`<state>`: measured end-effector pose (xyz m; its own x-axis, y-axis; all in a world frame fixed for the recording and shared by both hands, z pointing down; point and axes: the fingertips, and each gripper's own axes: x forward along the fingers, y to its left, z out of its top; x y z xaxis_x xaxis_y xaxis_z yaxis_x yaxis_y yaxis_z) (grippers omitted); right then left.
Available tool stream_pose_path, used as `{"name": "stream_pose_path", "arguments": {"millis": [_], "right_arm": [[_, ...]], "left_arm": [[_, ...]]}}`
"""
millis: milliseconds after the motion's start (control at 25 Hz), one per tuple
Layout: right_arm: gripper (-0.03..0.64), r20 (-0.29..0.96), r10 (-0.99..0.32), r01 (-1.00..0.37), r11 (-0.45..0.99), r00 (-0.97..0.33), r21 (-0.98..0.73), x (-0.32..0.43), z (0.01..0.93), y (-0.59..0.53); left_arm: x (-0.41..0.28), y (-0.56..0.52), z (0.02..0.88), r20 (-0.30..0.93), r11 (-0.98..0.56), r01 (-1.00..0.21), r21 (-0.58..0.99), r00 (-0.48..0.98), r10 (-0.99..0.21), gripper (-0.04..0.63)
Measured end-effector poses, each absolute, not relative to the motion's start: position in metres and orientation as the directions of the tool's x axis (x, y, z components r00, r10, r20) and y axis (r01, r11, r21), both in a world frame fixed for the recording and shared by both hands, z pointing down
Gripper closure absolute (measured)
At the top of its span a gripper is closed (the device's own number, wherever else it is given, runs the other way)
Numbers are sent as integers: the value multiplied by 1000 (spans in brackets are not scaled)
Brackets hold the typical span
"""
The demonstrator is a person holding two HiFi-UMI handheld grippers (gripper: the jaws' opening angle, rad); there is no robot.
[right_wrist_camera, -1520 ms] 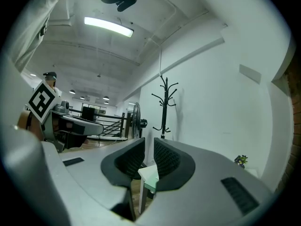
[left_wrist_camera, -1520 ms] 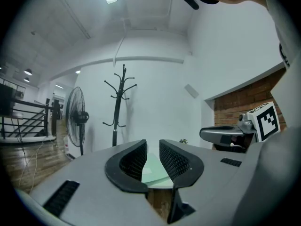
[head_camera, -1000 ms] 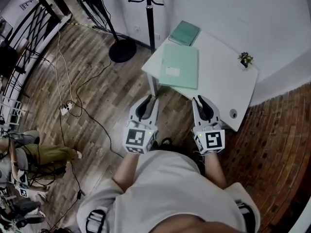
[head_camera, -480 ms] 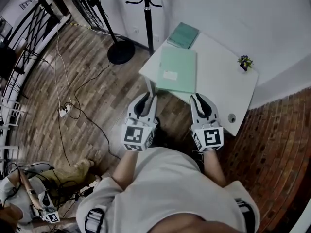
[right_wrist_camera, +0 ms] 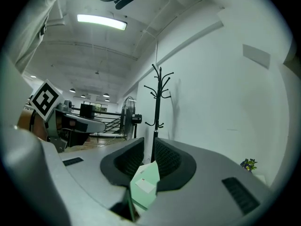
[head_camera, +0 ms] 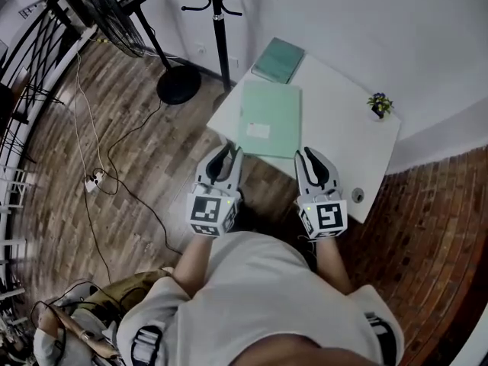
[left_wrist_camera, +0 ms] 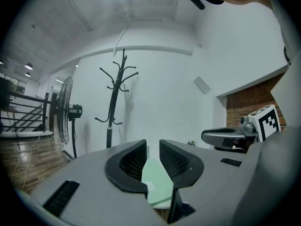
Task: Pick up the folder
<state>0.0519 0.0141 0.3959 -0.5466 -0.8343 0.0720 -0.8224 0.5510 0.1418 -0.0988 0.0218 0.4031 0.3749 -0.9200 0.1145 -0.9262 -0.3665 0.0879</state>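
Observation:
A light green folder [head_camera: 270,128] with a white label lies flat on the white table [head_camera: 343,143], near the table's left front corner. My left gripper [head_camera: 229,155] hovers just short of the table's near edge, in front of the folder's left corner. My right gripper [head_camera: 311,157] is over the near edge, just right of the folder. Both point level at the table. In the left gripper view the folder [left_wrist_camera: 153,175] shows through the narrow gap of the left gripper [left_wrist_camera: 152,147], some way ahead. The right gripper [right_wrist_camera: 149,147] frames the folder [right_wrist_camera: 146,182] likewise. Neither holds anything.
A darker green book [head_camera: 278,59] lies at the table's far left corner and a small potted plant [head_camera: 378,104] at its far right. A black coat stand [head_camera: 219,29] and a fan's base [head_camera: 179,85] stand left of the table. Cables run over the wooden floor [head_camera: 114,174].
Both grippers have moved forward together toward the table's near edge, and the folder now lies closer in front of them. Their jaws look the same.

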Motion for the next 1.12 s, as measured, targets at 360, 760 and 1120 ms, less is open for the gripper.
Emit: {"name": "stream_pose_path", "arguments": {"millis": [360,760,1120], "right_arm": [[541,85,-848,-839,530,-524,122,53,398,-46],[537,109,-870,-864,492,-481,110,46,399,-100],[534,148,-882,-881,463,-448,94,32,411,-132]], "left_arm": [[-95,-42,409,144,-410,-909,74,417,-897,518],[-104,-102,410,165,-456,-886,83,464,-871,518],[-118,-138,419,181,-488,-865,118,501,-846,518]]}}
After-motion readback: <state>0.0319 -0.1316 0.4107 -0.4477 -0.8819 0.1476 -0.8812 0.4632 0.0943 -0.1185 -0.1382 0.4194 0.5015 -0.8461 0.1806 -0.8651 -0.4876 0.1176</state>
